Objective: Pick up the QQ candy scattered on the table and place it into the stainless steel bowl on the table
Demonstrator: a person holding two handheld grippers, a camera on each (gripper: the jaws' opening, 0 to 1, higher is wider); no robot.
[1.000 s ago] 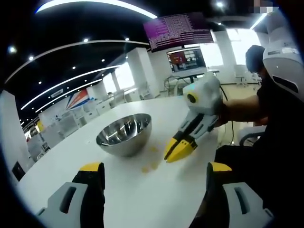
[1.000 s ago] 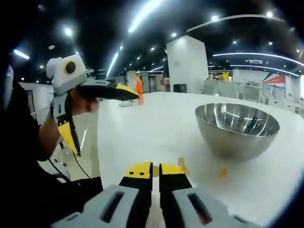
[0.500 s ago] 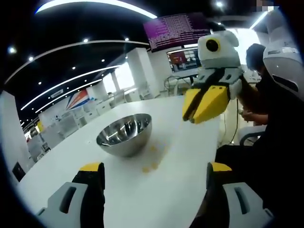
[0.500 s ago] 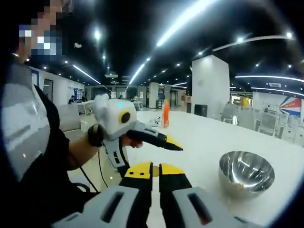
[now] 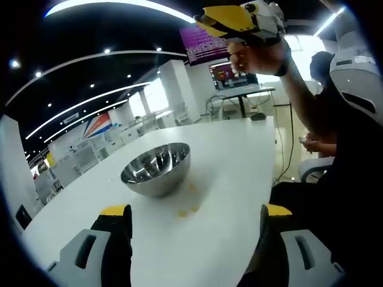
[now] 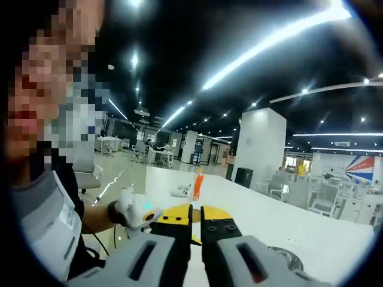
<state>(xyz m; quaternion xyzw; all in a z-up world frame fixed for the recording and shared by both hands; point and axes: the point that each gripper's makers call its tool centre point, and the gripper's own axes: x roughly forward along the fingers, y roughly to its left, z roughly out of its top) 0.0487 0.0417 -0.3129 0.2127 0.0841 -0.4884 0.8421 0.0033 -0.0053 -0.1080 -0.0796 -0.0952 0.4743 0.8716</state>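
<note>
The stainless steel bowl (image 5: 157, 168) stands on the white table (image 5: 227, 155); its rim (image 6: 287, 257) peeks out low in the right gripper view. A few yellow QQ candies (image 5: 190, 210) lie on the table in front of the bowl, and one more (image 5: 191, 186) sits closer to it. My left gripper (image 5: 194, 210) hovers low over the near table edge, jaws wide open and empty. A hand holds my right gripper (image 5: 236, 17) high above the table, its yellow jaws closed. In its own view the right gripper (image 6: 196, 214) is shut; I cannot make out anything pinched between the tips.
A person's dark-sleeved body fills the right side of the left gripper view, by the table's edge. The left gripper's white body (image 6: 139, 210) shows below the right one. An orange bottle (image 6: 197, 185) stands far off on the table. Desks and chairs stand beyond.
My right gripper rose from the table beside the candies to high overhead, jaws staying closed. The left gripper, bowl and loose candies have not moved.
</note>
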